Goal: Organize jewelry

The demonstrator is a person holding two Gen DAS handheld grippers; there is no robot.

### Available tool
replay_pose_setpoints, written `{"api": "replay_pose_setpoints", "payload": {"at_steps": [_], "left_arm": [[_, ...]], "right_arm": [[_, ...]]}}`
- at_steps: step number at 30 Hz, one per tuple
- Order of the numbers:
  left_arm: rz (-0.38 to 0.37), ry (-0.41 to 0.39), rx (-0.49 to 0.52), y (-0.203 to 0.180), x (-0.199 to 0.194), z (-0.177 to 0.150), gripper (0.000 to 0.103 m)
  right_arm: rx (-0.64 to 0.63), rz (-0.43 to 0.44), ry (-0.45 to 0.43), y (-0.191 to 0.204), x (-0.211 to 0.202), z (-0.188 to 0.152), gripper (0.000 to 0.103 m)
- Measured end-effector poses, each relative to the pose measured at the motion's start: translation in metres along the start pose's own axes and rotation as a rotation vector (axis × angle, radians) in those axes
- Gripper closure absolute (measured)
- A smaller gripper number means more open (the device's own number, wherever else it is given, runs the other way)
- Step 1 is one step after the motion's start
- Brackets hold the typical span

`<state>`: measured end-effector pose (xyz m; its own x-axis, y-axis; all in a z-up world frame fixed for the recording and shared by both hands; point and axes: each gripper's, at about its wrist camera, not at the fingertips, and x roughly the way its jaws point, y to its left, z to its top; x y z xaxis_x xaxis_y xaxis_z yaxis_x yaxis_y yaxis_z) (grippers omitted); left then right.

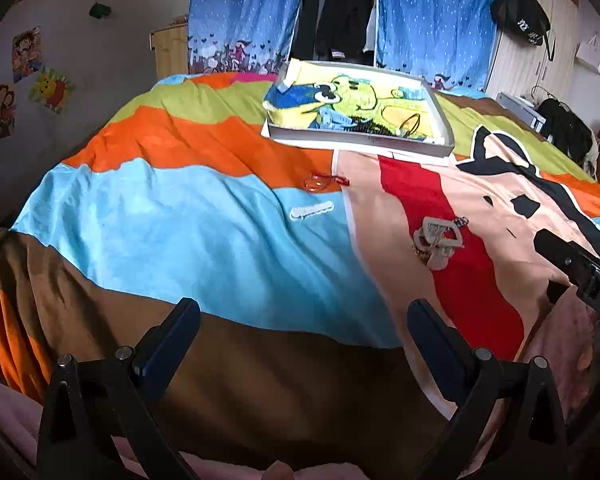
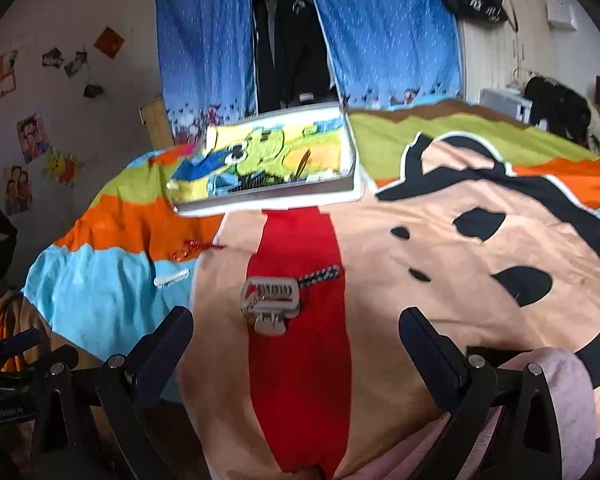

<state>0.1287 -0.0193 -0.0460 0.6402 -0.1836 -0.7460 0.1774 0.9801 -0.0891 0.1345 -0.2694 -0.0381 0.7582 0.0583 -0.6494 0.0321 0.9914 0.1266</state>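
Both my tongs hang wide and empty over the bed (image 1: 228, 240): left tongs (image 1: 304, 328), right tongs (image 2: 296, 336). The tray (image 1: 360, 138) at the far side holds a hoop and what may be a comb. Left out: beige hair claw (image 2: 270, 306), orange ring (image 1: 316, 182), white clip (image 1: 312, 210). Open bedding all round; only the tray's rim to clear.
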Motion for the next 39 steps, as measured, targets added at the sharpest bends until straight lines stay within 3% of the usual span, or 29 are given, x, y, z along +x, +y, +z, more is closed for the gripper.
{"api": "replay_pose_setpoints", "payload": {"at_steps": [8, 19, 29, 30, 32, 34, 37, 39], "left_arm": [[-0.008, 0.080, -0.009, 0.006, 0.022, 0.007, 0.002], [-0.058, 0.134, -0.052, 0.031, 0.065, 0.038, 0.002], [-0.123, 0.146, -0.020, 0.042, 0.106, 0.062, 0.002], [-0.125, 0.145, -0.012, 0.043, 0.109, 0.064, 0.002], [-0.126, 0.136, 0.005, 0.043, 0.115, 0.068, 0.003], [-0.129, 0.128, 0.015, 0.045, 0.120, 0.071, 0.005], [-0.147, 0.120, 0.025, 0.046, 0.129, 0.075, 0.017], [-0.166, 0.128, 0.040, 0.047, 0.136, 0.076, 0.030]], "right_arm": [[0.003, 0.078, 0.144, 0.004, 0.032, 0.003, 0.000], [0.162, 0.266, 0.351, -0.015, 0.092, 0.014, 0.000], [0.188, 0.280, 0.396, -0.018, 0.119, 0.015, 0.003], [0.183, 0.278, 0.399, -0.017, 0.120, 0.015, 0.004], [0.165, 0.259, 0.385, -0.015, 0.119, 0.015, 0.016], [0.135, 0.235, 0.364, -0.013, 0.115, 0.016, 0.020], [0.078, 0.224, 0.331, -0.004, 0.111, 0.020, 0.027], [0.026, 0.219, 0.321, 0.005, 0.112, 0.020, 0.032]]}}
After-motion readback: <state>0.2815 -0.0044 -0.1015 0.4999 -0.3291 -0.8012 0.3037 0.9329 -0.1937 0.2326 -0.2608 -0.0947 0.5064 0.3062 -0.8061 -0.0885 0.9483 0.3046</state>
